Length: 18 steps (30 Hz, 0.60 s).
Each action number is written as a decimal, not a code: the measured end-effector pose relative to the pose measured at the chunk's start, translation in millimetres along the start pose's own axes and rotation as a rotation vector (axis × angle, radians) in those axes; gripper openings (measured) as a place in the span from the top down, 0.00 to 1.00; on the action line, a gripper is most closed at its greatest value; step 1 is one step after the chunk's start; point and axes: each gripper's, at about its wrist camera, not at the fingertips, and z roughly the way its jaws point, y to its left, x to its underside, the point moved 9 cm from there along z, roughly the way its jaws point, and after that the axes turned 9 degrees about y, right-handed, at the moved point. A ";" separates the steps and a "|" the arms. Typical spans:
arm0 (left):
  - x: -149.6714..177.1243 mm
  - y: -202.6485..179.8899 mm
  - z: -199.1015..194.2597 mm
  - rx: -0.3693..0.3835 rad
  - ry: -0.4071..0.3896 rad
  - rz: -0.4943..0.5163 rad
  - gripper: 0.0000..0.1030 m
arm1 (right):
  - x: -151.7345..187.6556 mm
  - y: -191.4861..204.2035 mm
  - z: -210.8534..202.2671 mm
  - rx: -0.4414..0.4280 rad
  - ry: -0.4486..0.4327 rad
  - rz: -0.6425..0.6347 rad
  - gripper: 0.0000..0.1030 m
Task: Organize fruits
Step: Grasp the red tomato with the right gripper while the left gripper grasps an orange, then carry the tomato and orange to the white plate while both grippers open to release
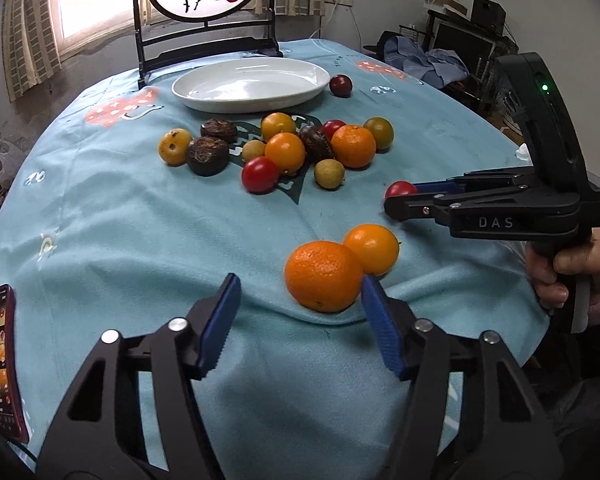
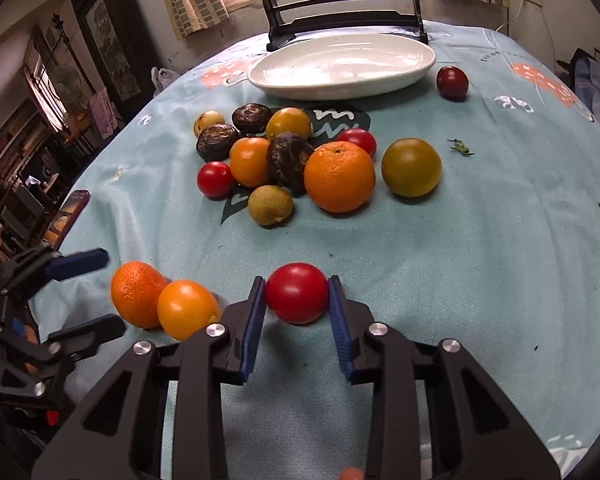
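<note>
right gripper (image 2: 297, 294) fingers pinch cherry tomato (image 2: 296, 293) on surface | left gripper (image 1: 300, 292) half-open, one finger touching mandarin (image 1: 323, 276), ungripped | risk: mandarin rolls into neighbouring orange fruit (image 1: 373, 249); tomato squashes | white dish (image 2: 420, 68) empty

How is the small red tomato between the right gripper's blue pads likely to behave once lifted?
The smooth, glossy round red tomato may slip, since the right gripper meets it only along its curved sides. It looks thin-skinned, so a hard squeeze could bruise it. If released on the blue cloth-covered table, it would probably roll.
</note>
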 end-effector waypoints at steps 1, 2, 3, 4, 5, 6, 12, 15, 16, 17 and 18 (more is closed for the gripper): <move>-1.2 -2.3 0.9 0.020 -0.001 0.000 0.43 | 0.4 -0.5 -0.1 -0.009 -0.002 0.001 0.68; -2.7 -3.5 2.0 0.027 -0.002 0.006 0.44 | 0.9 -1.2 -0.3 -0.018 -0.005 0.004 0.68; -4.0 -5.6 4.0 0.034 0.001 0.018 0.44 | 1.3 -1.9 -0.6 -0.026 -0.007 0.007 0.68; -4.2 -7.5 6.4 0.043 0.009 0.031 0.44 | 1.0 -2.0 -0.6 -0.031 -0.007 0.008 0.68; -4.1 -9.5 9.1 0.053 0.019 0.042 0.44 | 1.6 -2.0 -0.8 -0.034 -0.008 0.007 0.68; -4.2 -10.9 12.3 0.057 0.031 0.050 0.44 | 0.7 -1.9 -0.2 -0.033 -0.009 0.006 0.68; -4.5 -11.6 22.5 0.067 0.067 0.036 0.57 | 1.7 -3.5 -2.3 -0.041 -0.011 0.009 0.68; -4.0 -10.2 19.6 0.072 0.070 0.036 0.57 | 1.5 -6.3 -7.9 -0.038 -0.022 0.015 0.68; -5.9 -9.0 16.9 0.080 0.068 0.032 0.57 | -0.6 -7.8 -11.6 -0.039 -0.029 0.016 0.68; -9.2 -7.1 14.2 0.085 0.064 0.027 0.57 | -3.8 -8.5 -16.0 -0.043 -0.038 0.017 0.68; -13.5 -5.5 11.4 0.089 0.057 0.025 0.57 | -8.0 -8.3 -21.0 -0.050 -0.049 0.017 0.68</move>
